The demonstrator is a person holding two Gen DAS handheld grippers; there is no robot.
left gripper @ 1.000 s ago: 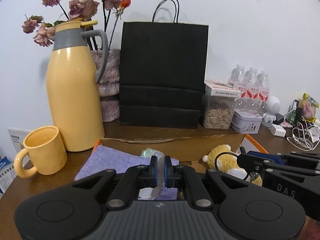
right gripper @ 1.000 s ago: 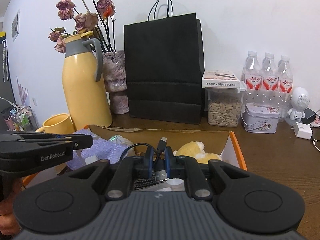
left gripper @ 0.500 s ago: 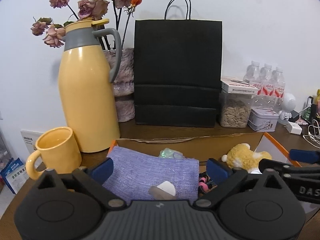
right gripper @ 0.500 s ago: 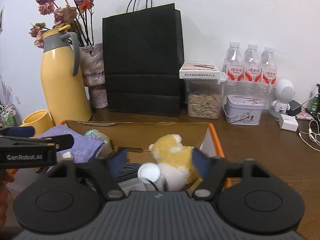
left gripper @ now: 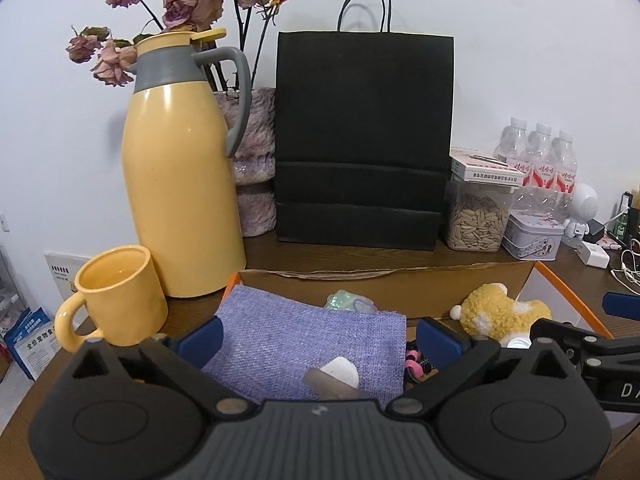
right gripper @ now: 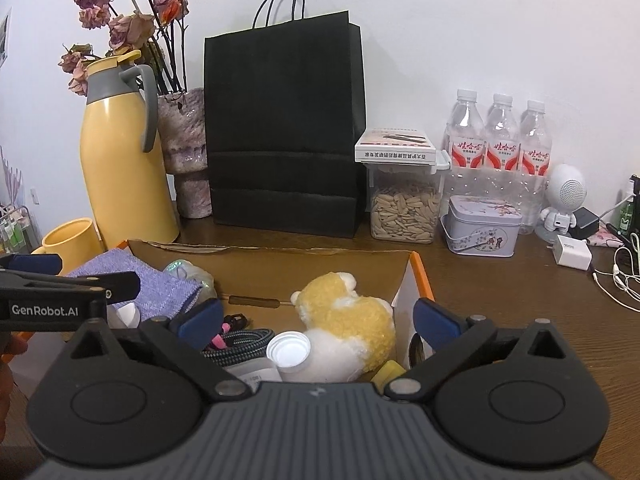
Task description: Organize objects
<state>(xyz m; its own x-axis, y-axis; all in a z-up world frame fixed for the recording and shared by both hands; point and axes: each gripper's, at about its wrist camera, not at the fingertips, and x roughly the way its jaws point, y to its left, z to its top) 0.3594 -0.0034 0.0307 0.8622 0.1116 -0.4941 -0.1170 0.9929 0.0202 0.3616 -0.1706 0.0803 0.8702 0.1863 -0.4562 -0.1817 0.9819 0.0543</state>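
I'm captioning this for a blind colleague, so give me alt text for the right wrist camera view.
The right gripper, jaws wide open and empty, hovers over an open cardboard box holding a yellow plush toy, a white bottle cap, a braided cable and a purple cloth. Behind stand a black paper bag and a yellow thermos jug.

Ahead of right gripper [right gripper: 316, 322]: toy [right gripper: 348, 320], cap [right gripper: 288, 350], cable [right gripper: 240, 340] crowd box [right gripper: 416, 280]. Bare table [right gripper: 500, 292] to its right. Jug [left gripper: 180, 184], mug [left gripper: 116, 296] block left.
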